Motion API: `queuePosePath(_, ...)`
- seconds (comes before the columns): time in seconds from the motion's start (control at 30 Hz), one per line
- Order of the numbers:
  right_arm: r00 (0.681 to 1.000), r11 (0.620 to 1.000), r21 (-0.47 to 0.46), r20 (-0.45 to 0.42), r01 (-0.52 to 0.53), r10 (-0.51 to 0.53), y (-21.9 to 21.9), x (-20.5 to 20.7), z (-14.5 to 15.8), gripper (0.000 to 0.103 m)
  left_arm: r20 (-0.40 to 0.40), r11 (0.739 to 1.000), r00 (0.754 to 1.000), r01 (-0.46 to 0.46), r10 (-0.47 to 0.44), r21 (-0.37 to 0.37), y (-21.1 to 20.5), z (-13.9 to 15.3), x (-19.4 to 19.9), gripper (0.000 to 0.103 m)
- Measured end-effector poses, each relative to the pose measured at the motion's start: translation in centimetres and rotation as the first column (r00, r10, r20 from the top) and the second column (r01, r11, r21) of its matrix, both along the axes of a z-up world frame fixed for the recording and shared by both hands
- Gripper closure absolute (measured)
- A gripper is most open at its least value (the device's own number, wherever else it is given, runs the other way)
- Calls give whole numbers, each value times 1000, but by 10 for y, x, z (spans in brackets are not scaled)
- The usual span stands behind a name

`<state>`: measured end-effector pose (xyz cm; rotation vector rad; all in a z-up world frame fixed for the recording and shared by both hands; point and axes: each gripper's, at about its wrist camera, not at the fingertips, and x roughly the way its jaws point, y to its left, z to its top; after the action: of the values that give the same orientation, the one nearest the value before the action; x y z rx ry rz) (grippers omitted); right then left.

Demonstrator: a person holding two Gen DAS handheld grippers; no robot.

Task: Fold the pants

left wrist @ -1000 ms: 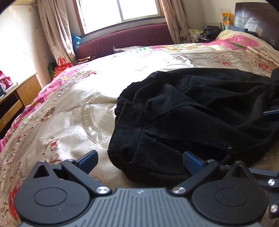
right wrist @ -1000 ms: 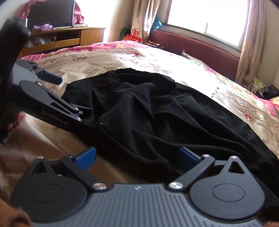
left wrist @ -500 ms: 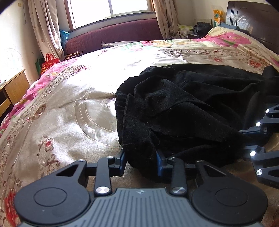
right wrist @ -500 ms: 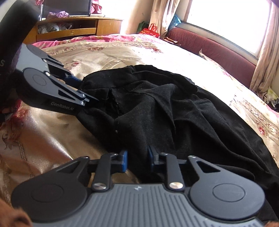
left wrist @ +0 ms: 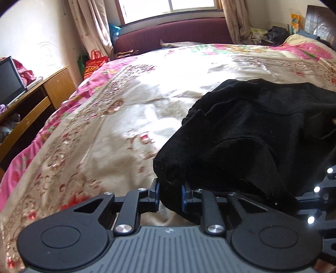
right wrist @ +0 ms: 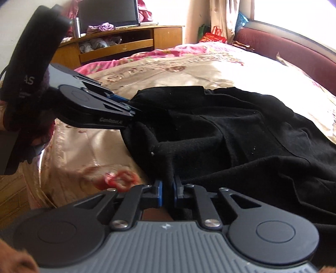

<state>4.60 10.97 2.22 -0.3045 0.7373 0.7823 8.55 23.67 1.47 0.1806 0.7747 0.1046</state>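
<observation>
Black pants lie crumpled on the flowered bedspread. In the left wrist view my left gripper has a fold of the pants' near edge between its blue pads, and the jaws are still closing on it. The right wrist view shows my right gripper pinching another part of the same edge, its jaws nearly together and still closing. The pants stretch between the two grips, and my left gripper bites the cloth at the upper left there. The far legs of the pants run off to the right.
A wooden cabinet with a dark screen stands left of the bed. A dark red bench sits under the window, with a red bag beside it. The headboard and pillows are at the far right.
Both grippers went from wide open to closed on the pants' near edge. They have since moved across the bed with it, and the edge now hangs taut between them.
</observation>
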Motion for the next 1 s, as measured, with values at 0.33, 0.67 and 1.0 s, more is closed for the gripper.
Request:
queuePosePath(0.33, 989, 979, 164, -104, 121, -105, -40, -10, 29, 73, 30, 995, 997, -70, 68, 70, -3, 14, -26, 63)
queuePosePath(0.67, 574, 564, 112, -95, 818, -813, -322, -18, 21, 61, 77, 992, 989, 126, -125, -4, -103, 33, -35, 61)
queuePosePath(1.0, 144, 94, 220, -222, 971, -964, -491, 4, -7, 59, -8, 891, 893, 449, -451, -72, -271, 12, -11, 58)
